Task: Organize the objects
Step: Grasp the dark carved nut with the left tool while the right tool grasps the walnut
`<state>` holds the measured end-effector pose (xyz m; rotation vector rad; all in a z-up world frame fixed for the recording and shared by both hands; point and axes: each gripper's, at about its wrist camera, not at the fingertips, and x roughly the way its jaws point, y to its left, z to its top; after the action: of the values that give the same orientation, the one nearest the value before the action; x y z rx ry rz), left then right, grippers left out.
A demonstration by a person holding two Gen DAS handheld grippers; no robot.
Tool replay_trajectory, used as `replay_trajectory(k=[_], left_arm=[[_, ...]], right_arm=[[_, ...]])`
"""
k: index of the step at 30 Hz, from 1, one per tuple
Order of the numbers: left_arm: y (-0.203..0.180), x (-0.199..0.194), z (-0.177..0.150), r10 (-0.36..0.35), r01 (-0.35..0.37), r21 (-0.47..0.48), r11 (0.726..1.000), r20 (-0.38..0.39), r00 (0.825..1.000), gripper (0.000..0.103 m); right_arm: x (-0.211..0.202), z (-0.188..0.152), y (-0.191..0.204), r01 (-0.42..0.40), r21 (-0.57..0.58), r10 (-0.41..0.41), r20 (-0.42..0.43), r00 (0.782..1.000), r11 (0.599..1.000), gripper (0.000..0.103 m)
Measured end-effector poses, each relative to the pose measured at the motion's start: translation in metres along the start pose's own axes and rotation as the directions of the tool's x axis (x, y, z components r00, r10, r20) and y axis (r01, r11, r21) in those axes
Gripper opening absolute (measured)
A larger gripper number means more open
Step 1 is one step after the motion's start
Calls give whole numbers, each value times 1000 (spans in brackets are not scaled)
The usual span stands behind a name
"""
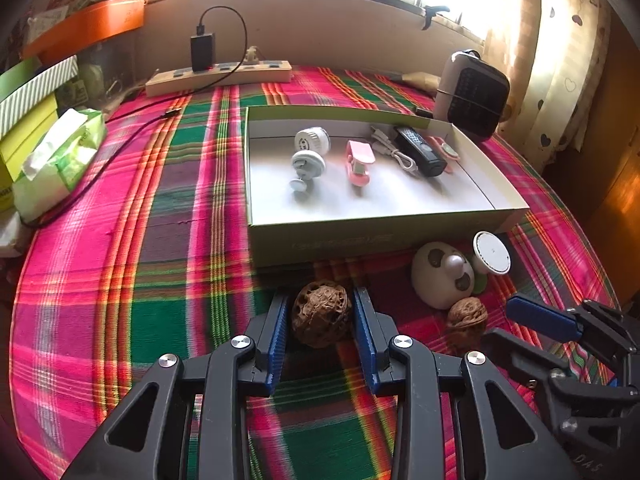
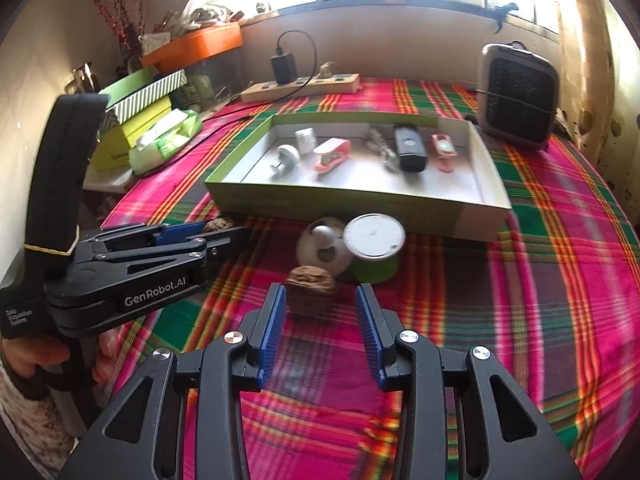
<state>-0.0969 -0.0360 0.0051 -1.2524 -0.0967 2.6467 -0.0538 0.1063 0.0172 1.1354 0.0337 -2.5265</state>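
Observation:
My left gripper [image 1: 320,312] is shut on a brown walnut [image 1: 321,314], held between its blue pads just above the plaid cloth. A second walnut [image 1: 466,317] lies on the cloth to its right; in the right wrist view this walnut [image 2: 310,286] sits just ahead of my right gripper [image 2: 320,306], which is open and empty. A white egg-shaped gadget [image 1: 442,274] and a white-lidded green tub [image 1: 491,252] stand in front of the open box [image 1: 360,236]. The box holds white round gadgets, a pink stapler [image 1: 359,162], a cable, a black remote [image 1: 420,152] and a pink tag.
A power strip [image 1: 218,76] with a black charger lies at the back. A small heater [image 1: 472,94] stands at the back right. A tissue pack [image 1: 60,160] and stacked boxes [image 1: 28,104] are at the left. The round table's edge curves at the right.

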Motion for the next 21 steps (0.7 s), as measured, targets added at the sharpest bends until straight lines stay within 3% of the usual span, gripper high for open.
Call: replay_trajectory(k=[2, 4, 21], left_arm=[[1, 0, -1, -2, 2, 5, 1000, 4, 1000, 30], [1, -1, -2, 1, -1, 10, 1000, 9, 1000, 30], [5, -2, -2, -34, 34, -14, 999, 13, 999, 30]], right_arm=[[5, -1, 6, 12, -11, -13, -9, 1000, 1000, 40], [9, -1, 8, 15, -9, -15, -19, 1000, 1000, 49], [24, 4, 12, 98, 5, -98, -54, 994, 995, 47]])
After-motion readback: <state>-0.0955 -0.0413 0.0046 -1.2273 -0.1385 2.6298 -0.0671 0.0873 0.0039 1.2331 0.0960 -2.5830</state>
